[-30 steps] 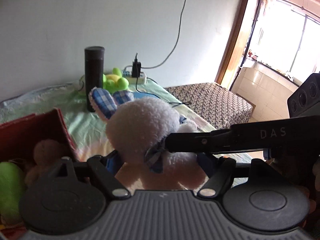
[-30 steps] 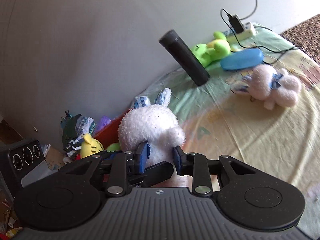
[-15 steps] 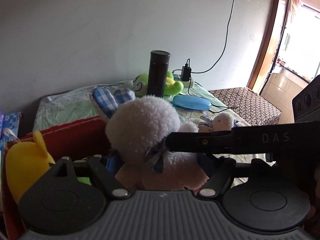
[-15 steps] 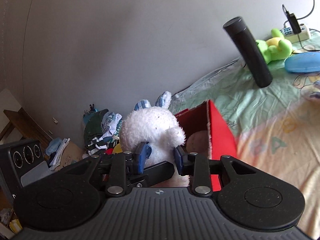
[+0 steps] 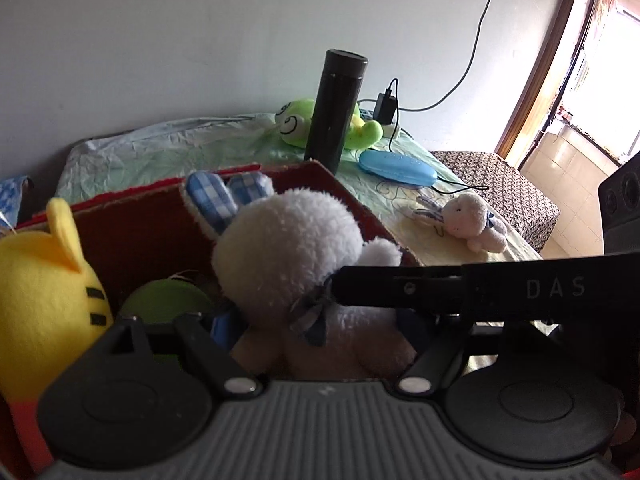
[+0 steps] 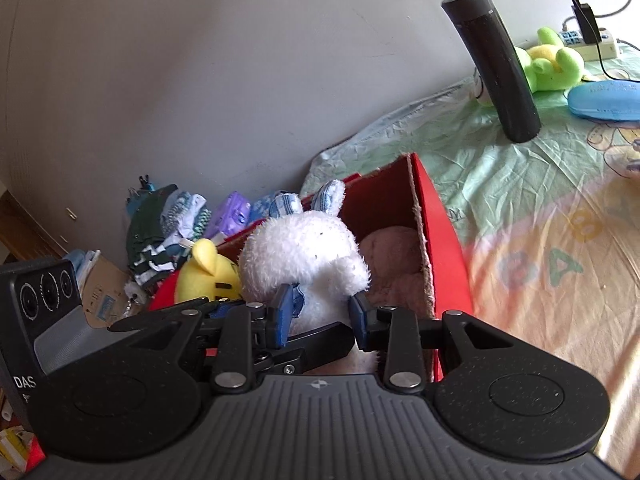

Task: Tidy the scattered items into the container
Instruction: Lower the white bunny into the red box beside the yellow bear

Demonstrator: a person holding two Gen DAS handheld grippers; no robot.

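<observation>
A white plush rabbit (image 5: 288,248) with blue checked ears hangs over the open red box (image 5: 152,216), held from both sides. My left gripper (image 5: 316,324) has the rabbit's body between its blue pads (image 5: 406,320); its jaws are opening, but the pads still touch the plush. My right gripper (image 6: 320,314) is shut on the rabbit (image 6: 300,252) just below its head, above the box (image 6: 440,248). A yellow plush (image 5: 40,280), a green toy (image 5: 168,300) and a brownish plush (image 6: 392,256) lie in the box. A small pale rabbit (image 5: 468,220) lies on the bed sheet.
A tall black flask (image 5: 336,104) stands on the bed behind the box. Past it lie a green frog plush (image 5: 296,120), a blue case (image 5: 396,164) and a power strip (image 6: 592,40) with cables. Folded clothes (image 6: 168,224) are piled left of the box.
Both grippers carried the rabbit from above the sheet to above the red box, whose inside has come into view. The left jaws have spread slightly.
</observation>
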